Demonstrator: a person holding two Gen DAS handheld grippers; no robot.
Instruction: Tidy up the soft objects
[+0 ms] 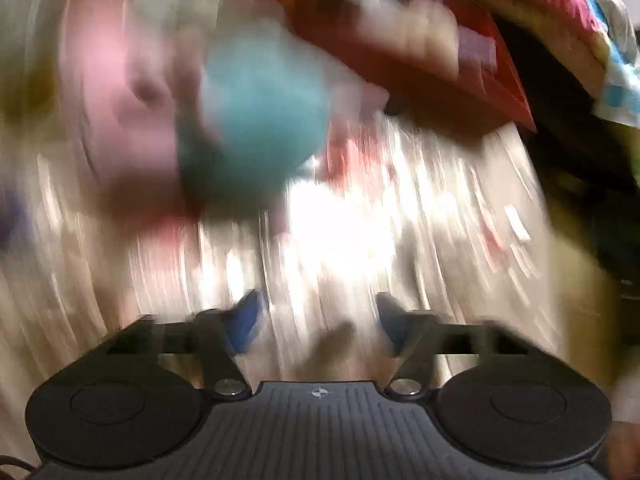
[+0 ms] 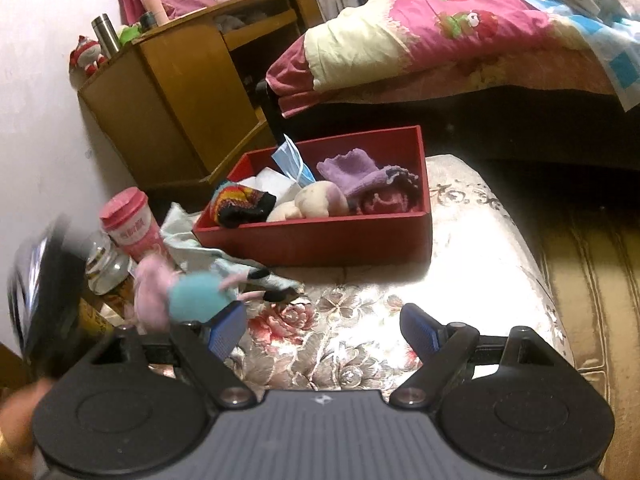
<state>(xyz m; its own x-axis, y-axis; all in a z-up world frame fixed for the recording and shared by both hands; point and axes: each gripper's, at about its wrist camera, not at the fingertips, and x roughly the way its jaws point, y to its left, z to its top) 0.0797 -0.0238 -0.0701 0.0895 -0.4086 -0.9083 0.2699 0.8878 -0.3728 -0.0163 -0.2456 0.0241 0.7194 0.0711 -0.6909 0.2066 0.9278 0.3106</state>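
A pink and teal plush toy (image 2: pixel 188 296) lies on the floral cushion (image 2: pixel 360 312), left of my right gripper (image 2: pixel 323 330), which is open and holds nothing. Behind it stands a red box (image 2: pixel 320 236) holding a purple sock (image 2: pixel 352 176), a blue face mask (image 2: pixel 292 160), a striped sock (image 2: pixel 240 204) and a cream plush (image 2: pixel 312 200). The left wrist view is heavily blurred. There the plush toy (image 1: pixel 260 108) shows ahead of my left gripper (image 1: pixel 320 320), whose blue pads stand apart with nothing between them. The red box (image 1: pixel 460 80) is at upper right.
A pink cup (image 2: pixel 132 228) and a glass jar (image 2: pixel 104 268) stand left of the box, with a pale cloth (image 2: pixel 200 248) beside them. A wooden cabinet (image 2: pixel 172 92) stands at the back left, a bed with a pink quilt (image 2: pixel 460 32) at the back right. A blurred black shape (image 2: pixel 44 300) fills the left edge.
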